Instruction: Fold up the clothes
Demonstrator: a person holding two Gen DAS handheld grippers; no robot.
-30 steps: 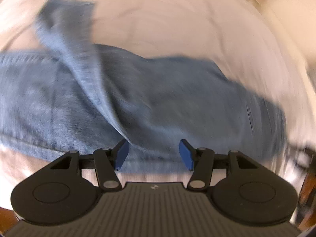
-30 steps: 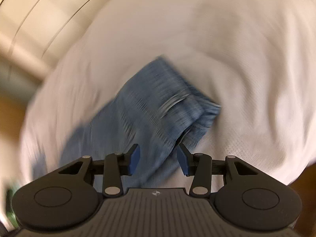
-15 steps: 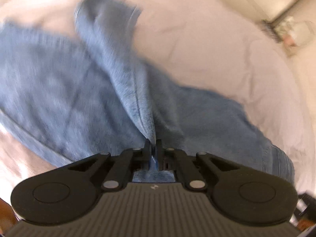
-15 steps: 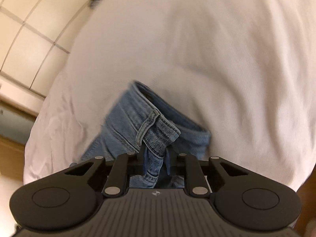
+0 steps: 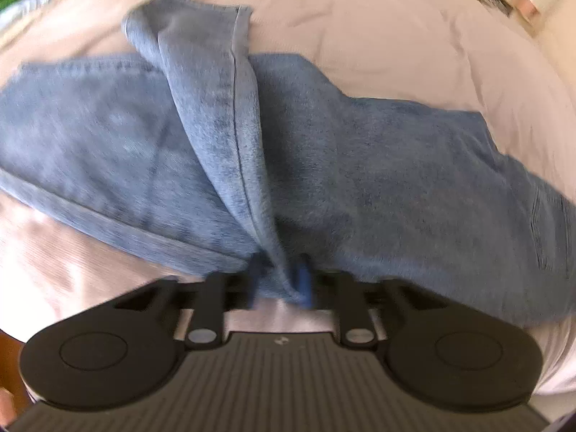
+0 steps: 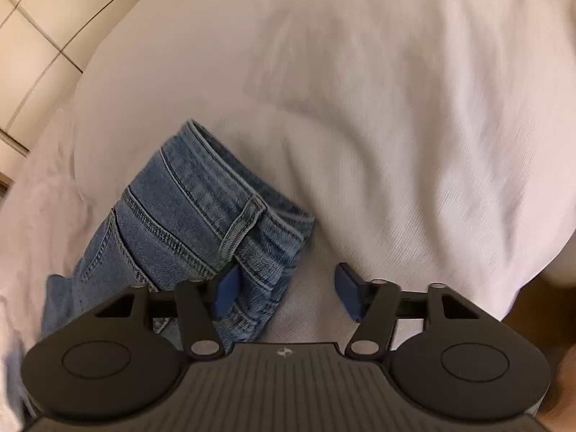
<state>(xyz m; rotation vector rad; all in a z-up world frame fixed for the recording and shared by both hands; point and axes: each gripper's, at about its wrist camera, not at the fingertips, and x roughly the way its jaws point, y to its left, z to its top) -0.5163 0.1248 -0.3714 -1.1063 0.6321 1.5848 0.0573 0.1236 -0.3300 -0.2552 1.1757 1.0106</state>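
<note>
Opening: left gripper point(image 5: 279, 280) around jeans point(image 5: 324, 165) fold; right gripper point(image 6: 288, 293) spread beside waistband.

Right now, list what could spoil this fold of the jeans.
1. The left gripper is opening with a raised ridge of the jeans between its pads; the leg may slump crooked.
2. The right gripper is opening beside the waistband, nothing pinched; that end may shift on the white sheet.
</note>
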